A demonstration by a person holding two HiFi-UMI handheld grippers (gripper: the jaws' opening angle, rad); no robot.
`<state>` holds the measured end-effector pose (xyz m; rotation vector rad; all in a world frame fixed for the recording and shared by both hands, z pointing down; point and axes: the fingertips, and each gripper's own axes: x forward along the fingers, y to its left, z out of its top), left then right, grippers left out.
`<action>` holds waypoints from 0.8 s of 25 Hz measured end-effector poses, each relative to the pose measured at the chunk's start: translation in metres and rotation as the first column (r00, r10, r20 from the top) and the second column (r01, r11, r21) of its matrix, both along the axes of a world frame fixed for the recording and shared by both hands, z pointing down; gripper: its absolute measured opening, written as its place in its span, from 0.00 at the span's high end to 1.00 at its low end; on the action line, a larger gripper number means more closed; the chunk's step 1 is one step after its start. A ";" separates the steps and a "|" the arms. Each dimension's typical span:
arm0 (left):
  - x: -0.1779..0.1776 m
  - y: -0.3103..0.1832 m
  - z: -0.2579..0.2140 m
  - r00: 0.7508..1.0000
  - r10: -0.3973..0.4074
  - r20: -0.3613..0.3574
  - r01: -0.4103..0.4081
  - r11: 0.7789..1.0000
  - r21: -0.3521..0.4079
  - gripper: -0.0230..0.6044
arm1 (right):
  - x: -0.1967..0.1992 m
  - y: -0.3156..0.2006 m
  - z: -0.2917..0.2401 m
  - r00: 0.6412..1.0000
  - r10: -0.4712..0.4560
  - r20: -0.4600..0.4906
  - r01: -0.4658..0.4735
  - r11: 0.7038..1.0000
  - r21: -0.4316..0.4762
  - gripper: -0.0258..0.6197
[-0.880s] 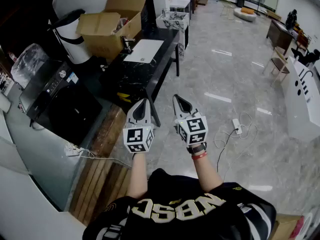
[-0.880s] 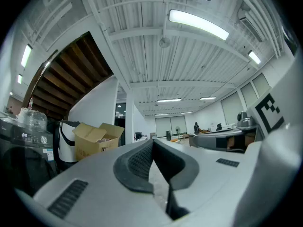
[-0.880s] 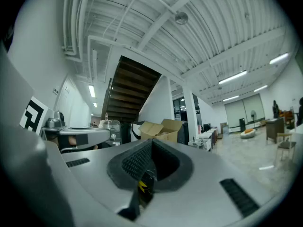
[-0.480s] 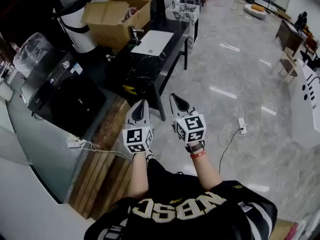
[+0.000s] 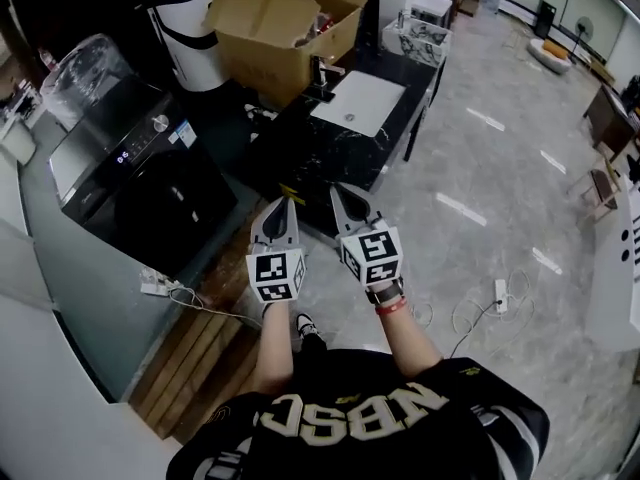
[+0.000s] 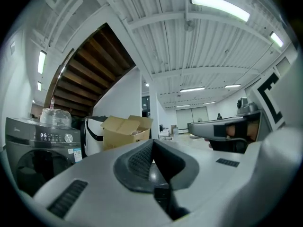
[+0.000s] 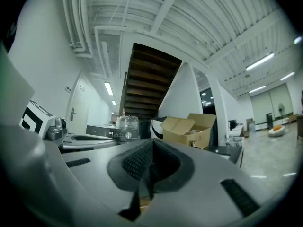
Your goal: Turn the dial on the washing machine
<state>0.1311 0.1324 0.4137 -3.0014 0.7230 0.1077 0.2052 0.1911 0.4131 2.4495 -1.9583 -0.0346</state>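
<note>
The dark washing machine stands at the left of the head view, with its round silver dial on the top control strip. My left gripper and right gripper are held side by side in front of me, level, well short of the machine. Both are shut with nothing between the jaws. In the left gripper view the dial shows far left of my shut gripper. In the right gripper view the dial sits just left of my shut gripper.
A clear plastic container sits on the washer. Beyond are a white appliance, an open cardboard box and a black counter with a white sink. A power strip lies by the wooden platform.
The washing machine and counter have come closer and shifted right in the head view. Both grippers stay shut, side by side in front of me.
</note>
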 end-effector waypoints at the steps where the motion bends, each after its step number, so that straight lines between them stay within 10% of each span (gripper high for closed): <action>1: -0.003 -0.021 -0.004 1.000 -0.013 0.000 0.013 1.000 0.003 0.94 | -0.002 -0.024 -0.004 1.000 -0.016 -0.003 0.016 1.000 0.001 0.97; 10: -0.078 -0.195 -0.020 0.969 -0.246 -0.027 0.246 0.969 0.012 0.94 | -0.061 -0.218 -0.007 0.977 -0.212 -0.006 0.212 0.977 -0.021 0.97; 20: -0.171 -0.306 -0.012 0.888 -0.459 -0.024 0.459 0.888 -0.003 0.94 | -0.150 -0.347 0.003 0.905 -0.425 -0.020 0.423 0.904 -0.061 0.97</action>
